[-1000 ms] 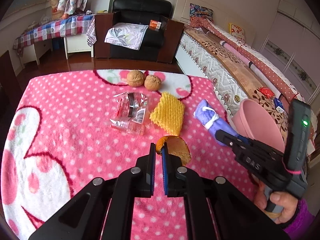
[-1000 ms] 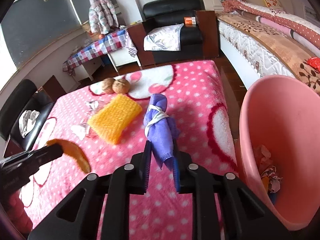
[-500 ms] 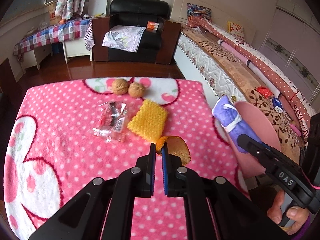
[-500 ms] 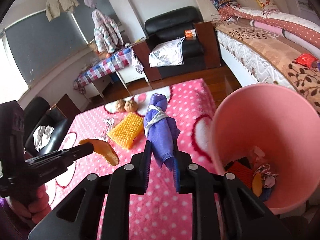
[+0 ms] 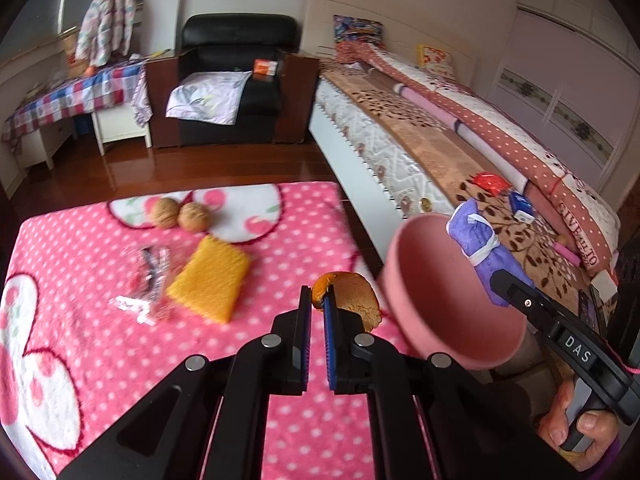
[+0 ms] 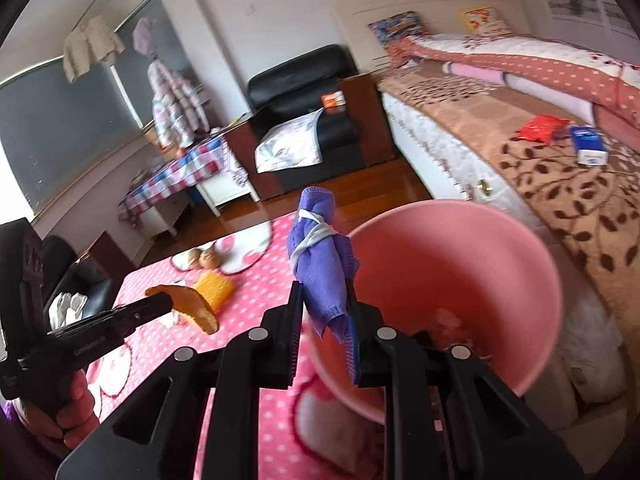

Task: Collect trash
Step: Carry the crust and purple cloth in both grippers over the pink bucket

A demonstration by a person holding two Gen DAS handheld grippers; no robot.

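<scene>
The purple cloth, rolled and tied with a white band, stands nearly upright in the right gripper, its long axis running up out of the fingers with the banded end on top and the loose corner hanging down between them. The gripper is clenched on the cloth's lower part, jaws held only as far apart as the fabric's thickness. From the left wrist view the cloth sits over the far rim of the pink bin, tilted up and to the left. The bin stands just off the edge of the surface, beside the bed, with crumpled scraps inside. The left gripper is pinched nearly closed on an orange peel, gripping it at its left tip; the curved peel reaches rightward toward the bin and is held above the surface. On the pink dotted surface lie a yellow sponge, a clear wrapper just left of it, and two walnuts beyond.
</scene>
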